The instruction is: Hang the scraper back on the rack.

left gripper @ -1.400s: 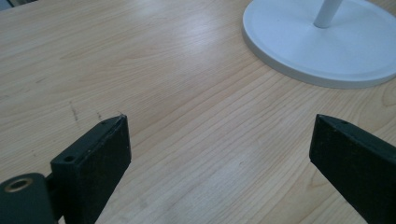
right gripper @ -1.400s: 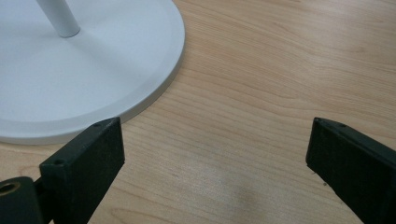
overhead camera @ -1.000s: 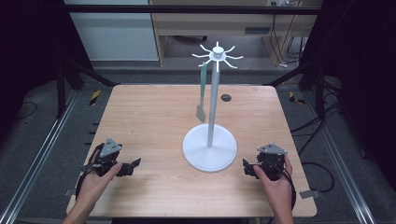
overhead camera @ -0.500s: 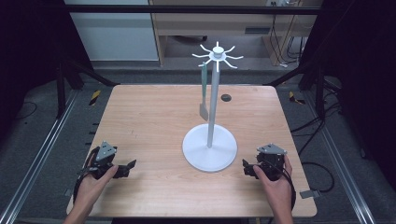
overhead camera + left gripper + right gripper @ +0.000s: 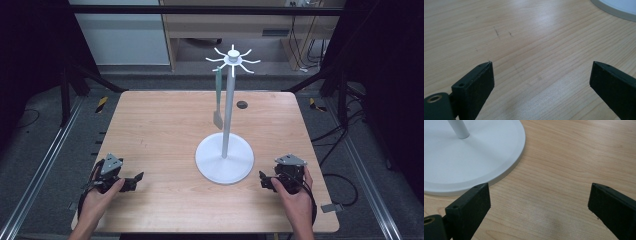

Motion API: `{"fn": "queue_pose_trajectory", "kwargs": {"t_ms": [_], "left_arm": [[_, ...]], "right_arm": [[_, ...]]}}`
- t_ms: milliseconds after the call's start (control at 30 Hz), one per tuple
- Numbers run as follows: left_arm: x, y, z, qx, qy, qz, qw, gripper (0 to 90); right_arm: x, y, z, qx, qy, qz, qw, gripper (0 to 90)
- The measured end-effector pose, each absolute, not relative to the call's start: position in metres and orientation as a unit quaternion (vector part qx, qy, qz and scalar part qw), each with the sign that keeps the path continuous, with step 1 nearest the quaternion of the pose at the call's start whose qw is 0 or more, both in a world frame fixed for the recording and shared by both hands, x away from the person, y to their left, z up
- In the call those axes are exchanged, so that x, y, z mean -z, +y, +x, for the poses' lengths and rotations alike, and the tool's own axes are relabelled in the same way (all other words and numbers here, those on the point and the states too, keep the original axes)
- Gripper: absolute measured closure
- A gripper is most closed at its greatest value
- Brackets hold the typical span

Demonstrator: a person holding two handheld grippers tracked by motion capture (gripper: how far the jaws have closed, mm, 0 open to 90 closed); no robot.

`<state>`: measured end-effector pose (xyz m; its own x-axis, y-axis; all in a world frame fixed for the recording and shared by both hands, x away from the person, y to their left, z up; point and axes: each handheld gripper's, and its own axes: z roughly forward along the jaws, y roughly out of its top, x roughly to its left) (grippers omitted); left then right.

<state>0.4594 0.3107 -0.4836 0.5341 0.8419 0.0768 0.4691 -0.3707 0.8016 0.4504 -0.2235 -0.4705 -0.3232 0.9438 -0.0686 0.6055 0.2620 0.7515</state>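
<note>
Resting near table edge, your grippers, left [image 5: 134, 181] and right [image 5: 265, 181], both gape empty. Spatula [image 5: 218, 100] hangs vertical on stand [image 5: 224, 162], far centre; right gripper sits nearer.

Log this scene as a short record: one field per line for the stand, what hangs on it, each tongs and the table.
stand: white stand, upright, round base on the table
hanging item: grey-green spatula on one top hook, beside the pole
left tongs: left tongs open, nothing between the jaws, low over bare wood
right tongs: right tongs open, holding nothing, close to the base rim
table: wooden table
</note>
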Motion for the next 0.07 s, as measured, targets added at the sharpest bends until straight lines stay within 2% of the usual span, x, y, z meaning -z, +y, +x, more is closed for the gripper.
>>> {"fn": "queue_pose_trajectory", "kwargs": {"t_ms": [67], "left_arm": [[0.4844, 0.3098, 0.4595, -0.248, 0.411, 0.795, 0.371, 5.3]], "right_arm": [[0.4700, -0.2231, 0.4508, -0.321, 0.747, 0.518, 0.266, 4.6]]}}
